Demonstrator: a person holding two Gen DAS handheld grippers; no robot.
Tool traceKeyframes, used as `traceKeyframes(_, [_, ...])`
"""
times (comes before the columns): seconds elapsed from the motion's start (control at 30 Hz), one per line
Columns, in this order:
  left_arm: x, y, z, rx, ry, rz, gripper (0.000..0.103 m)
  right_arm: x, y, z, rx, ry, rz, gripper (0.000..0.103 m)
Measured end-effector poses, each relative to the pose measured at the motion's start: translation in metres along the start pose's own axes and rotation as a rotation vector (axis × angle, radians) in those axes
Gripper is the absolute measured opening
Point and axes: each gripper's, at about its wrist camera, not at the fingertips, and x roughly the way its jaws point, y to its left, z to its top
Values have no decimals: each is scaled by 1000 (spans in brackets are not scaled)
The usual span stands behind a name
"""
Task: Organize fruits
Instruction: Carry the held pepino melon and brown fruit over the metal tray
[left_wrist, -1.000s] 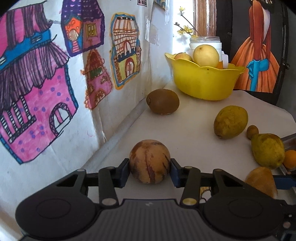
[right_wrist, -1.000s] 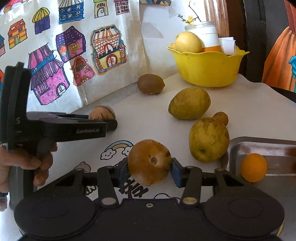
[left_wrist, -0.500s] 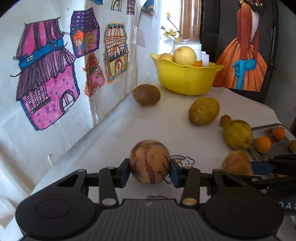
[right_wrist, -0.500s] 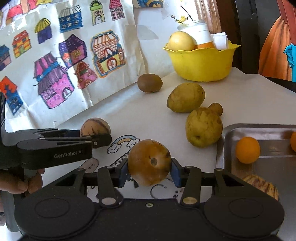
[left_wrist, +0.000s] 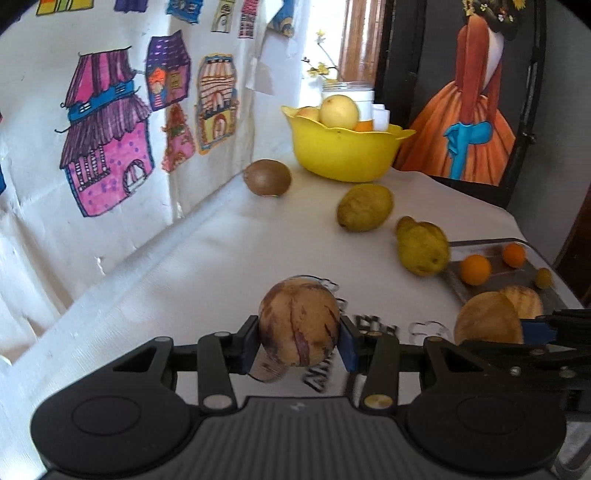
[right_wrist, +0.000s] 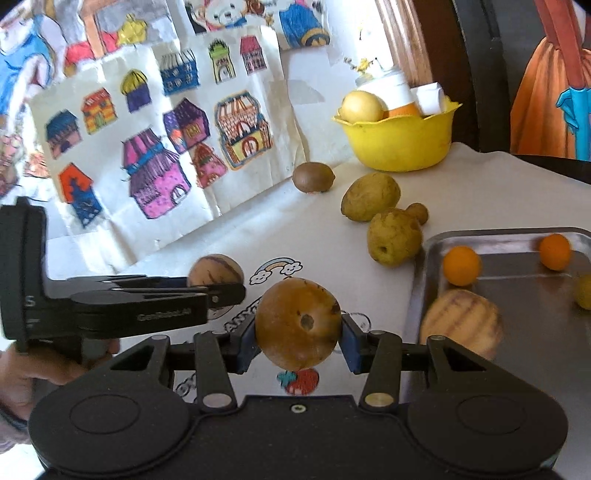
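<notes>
My left gripper (left_wrist: 298, 341) is shut on a tan fruit with purple stripes (left_wrist: 298, 326) and holds it above the table. It also shows in the right wrist view (right_wrist: 214, 269). My right gripper (right_wrist: 297, 341) is shut on a round brown-orange fruit (right_wrist: 297, 323), held left of the steel tray (right_wrist: 524, 295); that fruit shows in the left wrist view (left_wrist: 487, 323). The tray holds two small oranges (right_wrist: 461, 266), a striped fruit (right_wrist: 461, 323) and a small yellow fruit.
Two yellow-green fruits (right_wrist: 370, 196) (right_wrist: 394, 236), a small brown fruit (right_wrist: 417, 213) and a kiwi (right_wrist: 313, 177) lie on the white cloth. A yellow bowl (right_wrist: 400, 142) with fruit stands at the back. Drawings hang on the left wall.
Both grippers have lifted and pulled back with their fruits still held. The right gripper has moved toward the tray, so more of the tray shows.
</notes>
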Motion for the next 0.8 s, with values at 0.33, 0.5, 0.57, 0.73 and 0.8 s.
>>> traceKeyframes(0.33, [-12, -38, -11, -14, 15, -131, 48, -66, -28, -18, -58, -77, -105, 48])
traceKeyframes(0.5, [-17, -64, -18, 3, 21, -181, 48, -93, -51, -22, -55, -123, -174, 48])
traceKeyframes(0.57, [-20, -74, -21, 15, 17, -199, 48, -100, -59, -24, -57, -137, -201, 48])
traceKeyframes(0.73, [-27, -104, -28, 67, 6, -236, 48, -106, -82, -28, -34, -136, -236, 48])
traceKeyframes(0.8, [-29, -115, -30, 78, 11, -255, 48, -106, -90, -28, -33, -133, -241, 48])
